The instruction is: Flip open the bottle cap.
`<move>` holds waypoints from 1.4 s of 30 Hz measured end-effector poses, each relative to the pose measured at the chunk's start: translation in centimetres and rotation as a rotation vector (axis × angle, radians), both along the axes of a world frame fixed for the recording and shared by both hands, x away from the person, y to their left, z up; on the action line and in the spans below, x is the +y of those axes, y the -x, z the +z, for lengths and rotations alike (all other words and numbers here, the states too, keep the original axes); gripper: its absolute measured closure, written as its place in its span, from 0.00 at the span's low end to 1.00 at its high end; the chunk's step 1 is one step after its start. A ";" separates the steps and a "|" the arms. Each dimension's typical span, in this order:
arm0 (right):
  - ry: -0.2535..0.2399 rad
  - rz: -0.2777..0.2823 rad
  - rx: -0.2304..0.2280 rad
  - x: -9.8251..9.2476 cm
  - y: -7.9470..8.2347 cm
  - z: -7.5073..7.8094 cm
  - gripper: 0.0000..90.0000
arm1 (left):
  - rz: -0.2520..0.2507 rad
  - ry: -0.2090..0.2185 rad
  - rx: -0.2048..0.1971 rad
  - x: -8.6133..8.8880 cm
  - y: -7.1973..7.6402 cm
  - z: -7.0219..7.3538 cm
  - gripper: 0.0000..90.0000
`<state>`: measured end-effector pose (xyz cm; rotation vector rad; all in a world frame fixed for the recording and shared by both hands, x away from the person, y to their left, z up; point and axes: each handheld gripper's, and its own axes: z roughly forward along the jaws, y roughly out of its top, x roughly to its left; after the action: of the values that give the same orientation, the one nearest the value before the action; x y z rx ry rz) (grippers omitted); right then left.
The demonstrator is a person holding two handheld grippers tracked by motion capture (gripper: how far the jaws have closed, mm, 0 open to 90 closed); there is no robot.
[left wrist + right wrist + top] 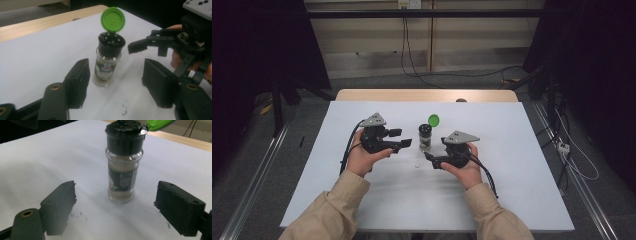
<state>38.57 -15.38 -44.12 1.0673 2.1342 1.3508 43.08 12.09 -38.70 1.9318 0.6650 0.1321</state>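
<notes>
A white surface (362, 200) carries a spice jar (425, 138), upright, green lid (433, 119) flipped open. It stands between the left hand-held gripper (401, 139) and the right hand-held gripper (430, 159), both spread and empty. Opening looks done; specks (124, 108) lie before them; closing probably remains.

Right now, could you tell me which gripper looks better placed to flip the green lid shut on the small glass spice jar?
Probably the right gripper. The green lid hinges open toward the jar's far right side. The left gripper sits beside the jar body, suited to steadying it. Both stand open, touching nothing.
</notes>
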 end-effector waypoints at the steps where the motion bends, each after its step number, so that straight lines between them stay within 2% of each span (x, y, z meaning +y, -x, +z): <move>1: 0.004 -0.001 0.005 -0.2 0.3 0.0 0.17 | -0.003 0.001 0.002 0.3 0.2 -0.2 0.37; 4: 0.011 -0.007 0.008 -0.9 1.1 -0.1 0.16 | 0.010 0.013 0.010 1.7 1.0 -0.9 0.34; 8: 0.010 -0.010 0.000 -1.5 2.0 -0.1 0.15 | 0.010 0.016 0.011 2.7 1.5 -1.2 0.31; 11: 0.005 -0.010 -0.001 -2.2 2.8 -0.2 0.14 | 0.009 0.007 0.011 3.4 2.0 -1.6 0.26; 14: -0.006 -0.011 -0.002 -2.7 3.2 -0.2 0.14 | 0.009 -0.005 0.020 4.1 2.5 -2.0 0.24; 18: -0.010 -0.010 -0.008 -3.1 3.7 -0.2 0.15 | 0.013 -0.015 0.011 5.0 3.3 -2.7 0.23; 30: -0.024 -0.022 -0.009 -4.6 4.9 -0.3 0.14 | 0.041 0.003 0.008 7.8 4.6 -3.9 0.20; 35: -0.034 -0.034 -0.013 -5.4 5.6 -0.4 0.13 | 0.060 0.000 -0.003 8.7 5.2 -4.5 0.19; 37: -0.038 -0.035 -0.013 -5.5 5.7 -0.4 0.13 | 0.064 0.003 0.010 9.0 5.3 -4.6 0.19; 40: -0.035 -0.041 -0.012 -5.8 6.0 -0.4 0.13 | 0.073 0.009 0.009 9.2 5.4 -4.7 0.19; 42: -0.032 -0.043 -0.016 -6.1 6.2 -0.4 0.13 | 0.072 -0.005 0.001 9.3 5.6 -4.7 0.19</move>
<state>32.38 -21.50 -44.54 1.1045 2.0726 1.3735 37.51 21.38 -43.42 1.9136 0.7352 0.1778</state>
